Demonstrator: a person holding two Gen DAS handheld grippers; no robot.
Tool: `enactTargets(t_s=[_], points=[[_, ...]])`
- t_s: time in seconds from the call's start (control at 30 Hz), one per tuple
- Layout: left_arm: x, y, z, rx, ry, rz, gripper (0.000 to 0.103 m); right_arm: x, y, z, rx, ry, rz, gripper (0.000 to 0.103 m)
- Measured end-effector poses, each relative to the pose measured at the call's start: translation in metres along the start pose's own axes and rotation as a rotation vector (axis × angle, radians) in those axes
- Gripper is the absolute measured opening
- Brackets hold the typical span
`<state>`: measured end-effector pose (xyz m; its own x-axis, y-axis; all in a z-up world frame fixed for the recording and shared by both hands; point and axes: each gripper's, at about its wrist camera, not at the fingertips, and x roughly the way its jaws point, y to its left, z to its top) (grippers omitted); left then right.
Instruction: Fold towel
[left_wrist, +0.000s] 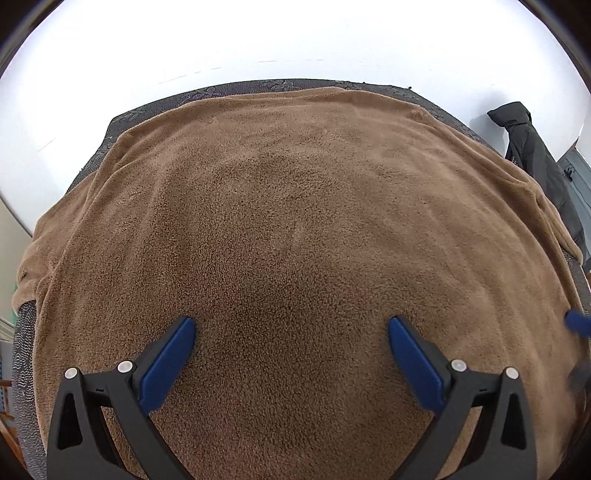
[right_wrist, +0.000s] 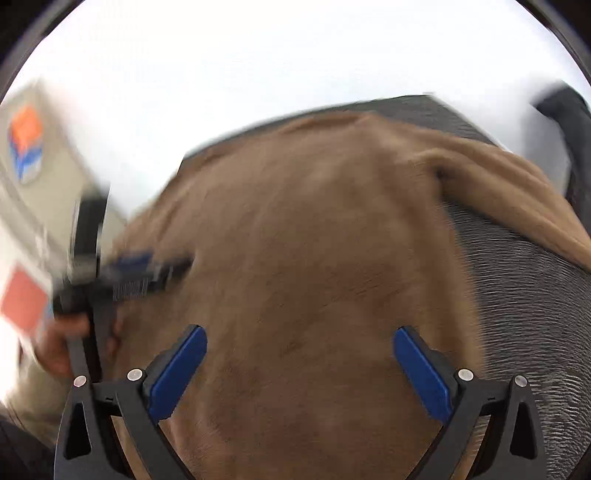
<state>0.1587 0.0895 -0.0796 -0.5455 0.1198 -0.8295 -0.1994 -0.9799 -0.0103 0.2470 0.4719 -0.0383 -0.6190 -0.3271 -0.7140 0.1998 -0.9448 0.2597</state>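
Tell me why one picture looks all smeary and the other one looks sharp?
In the right wrist view everything is streaked with motion blur: the fuzzy brown towel, the dark patterned mattress and the other black-and-blue gripper. In the left wrist view the towel's fibres are crisp, the white wall behind is washed out bright, and a soft shadow lies between the open blue fingers. Both views bulge from the fisheye lens.

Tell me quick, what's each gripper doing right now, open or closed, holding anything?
Left gripper: open, holding nothing, above the brown towel.
Right gripper: open, holding nothing, also over the towel.
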Motion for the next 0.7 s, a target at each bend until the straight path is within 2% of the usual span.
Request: enactTargets(t_s=[0.1, 0.17, 0.3, 0.4, 0.47, 0.7], points=[[0.001, 0.0, 0.001, 0.0, -0.001, 0.0, 0.103, -0.018, -0.035, 0.012, 0.125, -0.057, 0.03, 0.103], [0.0, 0.0, 0.0, 0.0, -0.001, 0.0, 0.103, -0.039, -0.071, 0.02, 0.211, -0.11, -0.002, 0.103], [-0.001, 0.0, 0.0, 0.0, -0.001, 0.001, 0.103, -0.068, -0.119, 0.03, 0.283, -0.16, -0.197, 0.103], [0.0, 0.0, 0.0, 0.0, -0.001, 0.001, 0.103, -0.068, -0.133, 0.036, 0.222, -0.123, -0.52, 0.103], [0.0, 0.0, 0.0, 0.0, -0.001, 0.0, 0.103, -0.069, -0.147, 0.035, 0.225, -0.11, -0.623, 0.103], [-0.001, 0.0, 0.0, 0.0, 0.0, 0.0, 0.103, -0.071, -0.174, 0.031, 0.279, -0.075, -0.689, 0.103]])
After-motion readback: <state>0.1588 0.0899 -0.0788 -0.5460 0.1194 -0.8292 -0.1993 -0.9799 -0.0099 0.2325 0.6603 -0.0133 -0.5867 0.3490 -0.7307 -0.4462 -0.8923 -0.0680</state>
